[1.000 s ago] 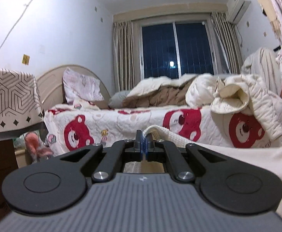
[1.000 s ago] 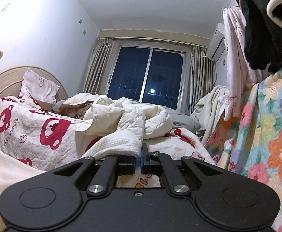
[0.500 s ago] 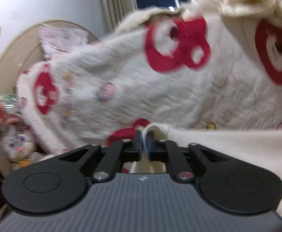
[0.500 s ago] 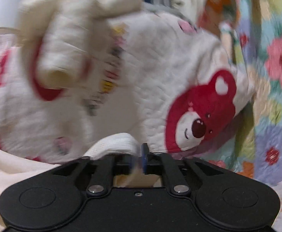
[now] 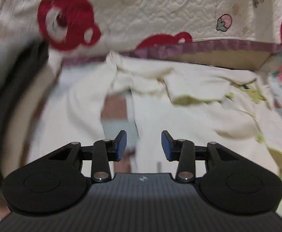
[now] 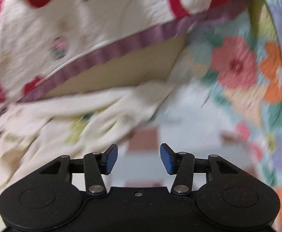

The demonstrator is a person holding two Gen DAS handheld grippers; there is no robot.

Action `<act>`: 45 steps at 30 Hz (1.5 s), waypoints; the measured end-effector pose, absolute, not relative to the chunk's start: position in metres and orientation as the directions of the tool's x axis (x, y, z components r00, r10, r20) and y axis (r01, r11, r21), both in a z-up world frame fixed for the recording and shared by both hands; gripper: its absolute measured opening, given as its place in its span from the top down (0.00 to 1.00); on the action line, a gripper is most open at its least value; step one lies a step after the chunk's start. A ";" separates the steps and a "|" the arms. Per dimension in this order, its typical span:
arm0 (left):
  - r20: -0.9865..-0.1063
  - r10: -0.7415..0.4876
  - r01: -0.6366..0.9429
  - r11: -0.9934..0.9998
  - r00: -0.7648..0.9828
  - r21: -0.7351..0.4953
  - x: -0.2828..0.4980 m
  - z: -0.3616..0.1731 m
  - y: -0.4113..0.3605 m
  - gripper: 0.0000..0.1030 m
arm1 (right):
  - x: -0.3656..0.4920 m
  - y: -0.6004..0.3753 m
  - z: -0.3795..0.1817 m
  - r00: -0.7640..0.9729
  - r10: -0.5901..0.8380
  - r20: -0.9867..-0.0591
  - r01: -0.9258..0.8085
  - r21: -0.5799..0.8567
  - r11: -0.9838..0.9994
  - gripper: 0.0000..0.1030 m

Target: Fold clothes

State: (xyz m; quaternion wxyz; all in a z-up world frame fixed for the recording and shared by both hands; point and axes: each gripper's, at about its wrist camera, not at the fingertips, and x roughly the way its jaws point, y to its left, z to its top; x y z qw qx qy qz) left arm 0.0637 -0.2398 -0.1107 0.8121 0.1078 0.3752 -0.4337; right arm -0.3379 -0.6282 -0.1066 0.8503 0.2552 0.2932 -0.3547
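Observation:
A cream knitted garment point(image 5: 189, 104) lies crumpled on the tiled floor at the foot of the bed, blurred by motion. In the left wrist view my left gripper point(image 5: 143, 146) hangs open just above it, nothing between its blue pads. In the right wrist view the same garment point(image 6: 94, 114) spreads to the left and my right gripper point(image 6: 139, 158) is open over bare floor tiles point(image 6: 144, 139) beside its edge. Neither gripper holds cloth.
A white quilt with red bears point(image 5: 141, 9) and a purple trim point(image 6: 106, 52) hangs over the bed edge just beyond the garment. A flowered quilt point(image 6: 256, 73) hangs on the right. A dark blurred object point(image 5: 9, 89) stands at the left.
Both grippers, shut on the cream garment before, have dropped towards the floor and opened. The garment has left them and now lies on the floor below the bed.

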 end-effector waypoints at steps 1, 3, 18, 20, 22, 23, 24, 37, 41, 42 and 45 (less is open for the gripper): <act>-0.703 -0.637 0.771 0.604 0.316 -0.201 0.061 -0.115 -0.228 0.60 | -0.346 -0.614 -0.113 0.596 -0.426 -0.680 0.739 0.258 0.623 0.47; -0.711 -0.649 0.741 0.613 0.273 -0.275 0.058 -0.124 -0.212 0.58 | -0.361 -0.587 -0.126 0.635 -0.369 -0.678 0.708 0.320 0.629 0.47; -0.775 -0.590 0.658 0.680 0.228 -0.324 0.043 -0.172 -0.192 0.47 | -0.360 -0.516 -0.178 0.667 -0.282 -0.690 0.670 0.389 0.632 0.43; -0.781 -0.586 0.653 0.682 0.218 -0.329 0.042 -0.175 -0.194 0.44 | -0.355 -0.512 -0.183 0.662 -0.284 -0.694 0.673 0.383 0.633 0.43; -0.783 -0.586 0.653 0.680 0.210 -0.334 0.041 -0.178 -0.195 0.35 | -0.350 -0.507 -0.188 0.657 -0.285 -0.698 0.676 0.378 0.633 0.44; -0.777 -0.593 0.664 0.670 0.211 -0.332 0.039 -0.178 -0.196 0.30 | -0.348 -0.505 -0.191 0.654 -0.285 -0.700 0.677 0.375 0.633 0.48; -0.778 -0.592 0.674 0.665 0.211 -0.323 0.037 -0.178 -0.198 0.28 | -0.346 -0.504 -0.189 0.660 -0.293 -0.692 0.671 0.368 0.643 0.56; -0.771 -0.616 0.627 0.668 0.163 -0.401 0.045 -0.180 -0.203 0.51 | -0.351 -0.520 -0.119 0.767 -0.386 -0.512 0.604 0.374 0.704 0.95; -0.797 -0.582 0.666 0.661 0.164 -0.345 0.039 -0.177 -0.212 0.97 | -0.355 -0.519 -0.120 0.756 -0.386 -0.528 0.614 0.369 0.698 0.95; -0.799 -0.578 0.691 0.646 0.166 -0.323 0.034 -0.174 -0.215 0.97 | -0.355 -0.517 -0.122 0.753 -0.385 -0.534 0.616 0.363 0.699 0.95; -0.767 -0.612 0.754 0.591 0.190 -0.285 0.017 -0.161 -0.222 0.97 | -0.354 -0.509 -0.131 0.741 -0.381 -0.553 0.620 0.345 0.705 0.95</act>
